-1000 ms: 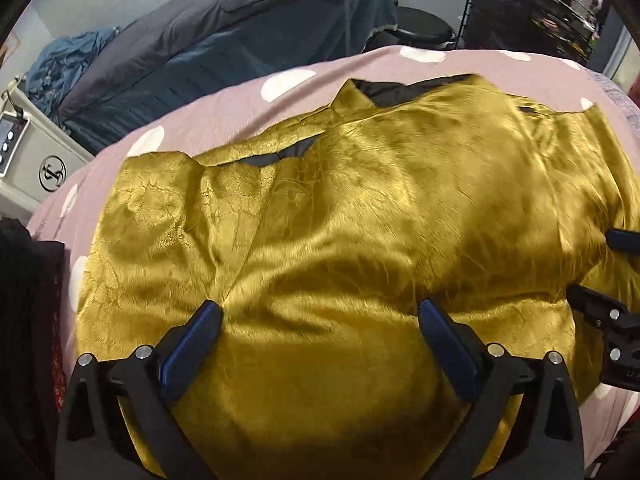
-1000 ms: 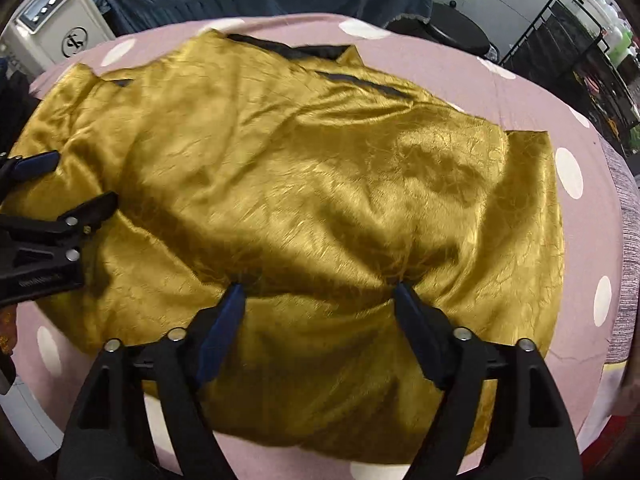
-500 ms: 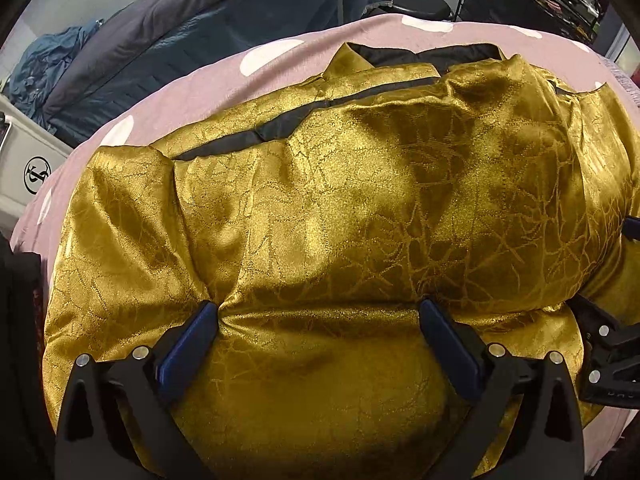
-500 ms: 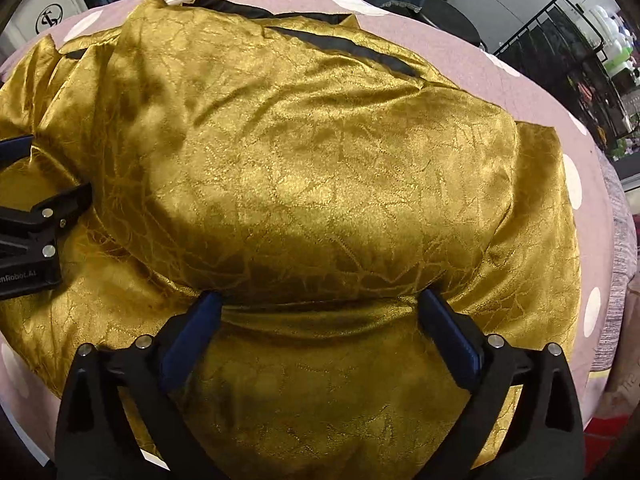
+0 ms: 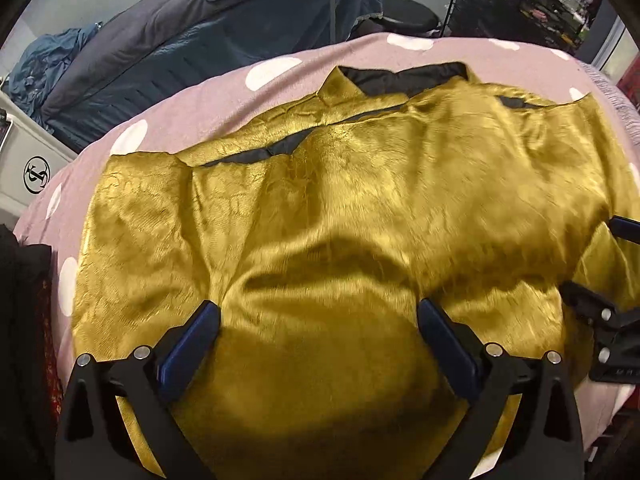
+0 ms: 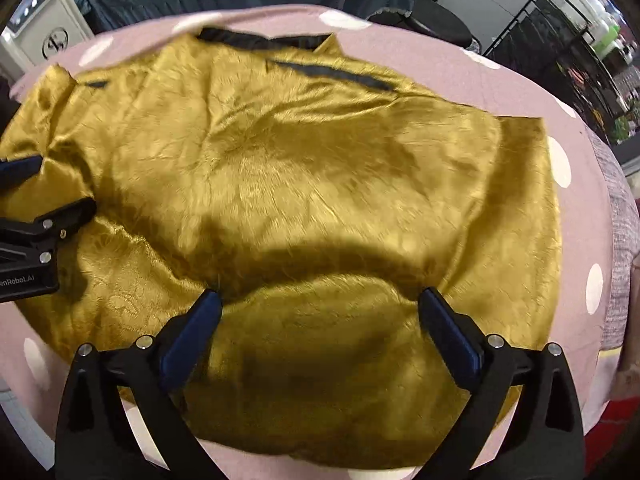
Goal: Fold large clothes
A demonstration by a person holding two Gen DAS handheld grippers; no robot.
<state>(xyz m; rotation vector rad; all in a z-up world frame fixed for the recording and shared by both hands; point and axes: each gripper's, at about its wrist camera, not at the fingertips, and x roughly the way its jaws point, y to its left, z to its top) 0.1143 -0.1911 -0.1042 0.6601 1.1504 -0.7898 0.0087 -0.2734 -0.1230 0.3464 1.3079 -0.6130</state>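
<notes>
A large shiny gold garment (image 5: 360,208) with black lining at its collar lies spread on the pink polka-dot cover (image 5: 224,84); it also fills the right wrist view (image 6: 304,184). My left gripper (image 5: 320,312) is open, its blue pads wide apart over the garment's near hem, where the cloth bulges between them. My right gripper (image 6: 320,304) is open in the same way over the near hem further right. Each gripper shows at the edge of the other's view: right gripper (image 5: 600,272), left gripper (image 6: 40,200).
A dark blue-grey bedding heap (image 5: 208,40) lies behind the cover. A white appliance (image 5: 28,160) stands at far left. A black wire rack (image 6: 568,52) and a round black stool (image 5: 404,20) stand at the back right. Dark cloth (image 5: 20,300) hangs at the left edge.
Half a second ago the garment's near part was raised and bulged close to both cameras. It has dropped back flat, and both grippers have drawn back and up from it.
</notes>
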